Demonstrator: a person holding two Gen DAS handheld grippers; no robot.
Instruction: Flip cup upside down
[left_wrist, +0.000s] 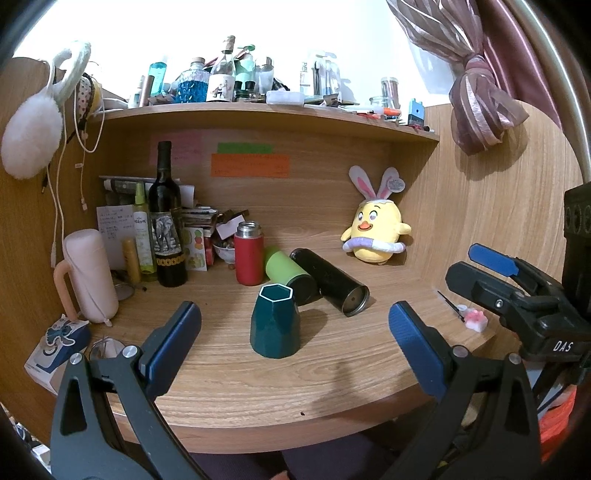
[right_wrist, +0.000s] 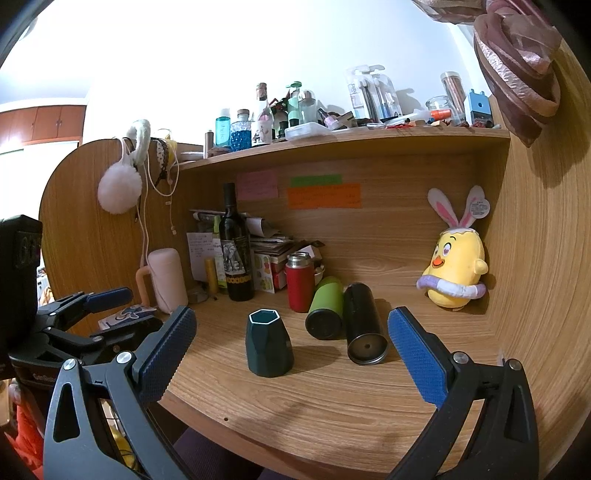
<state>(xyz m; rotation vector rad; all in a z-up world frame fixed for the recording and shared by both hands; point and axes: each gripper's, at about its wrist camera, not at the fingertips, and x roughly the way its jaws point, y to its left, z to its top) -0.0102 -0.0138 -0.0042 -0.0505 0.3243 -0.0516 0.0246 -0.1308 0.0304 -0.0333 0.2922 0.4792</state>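
Observation:
A dark green faceted cup (left_wrist: 275, 324) with a white hexagonal rim stands upright, mouth up, on the wooden desk (left_wrist: 258, 391). It also shows in the right wrist view (right_wrist: 269, 344). My left gripper (left_wrist: 295, 317) is open and empty, its blue pads wide apart, held short of the cup above the desk's front part. My right gripper (right_wrist: 291, 328) is also open and empty, short of the cup. The right gripper shows in the left wrist view (left_wrist: 476, 277) at the far right, jaws apart. The left gripper shows in the right wrist view (right_wrist: 99, 306) at the left.
Behind the cup lie a green flask (left_wrist: 288, 271) and a black flask (left_wrist: 330, 282) on their sides, with a red flask (left_wrist: 249, 254) upright. A wine bottle (left_wrist: 166, 221), a pink jug (left_wrist: 88, 273) and clutter stand at the back left. A yellow plush chick (left_wrist: 375, 232) sits back right.

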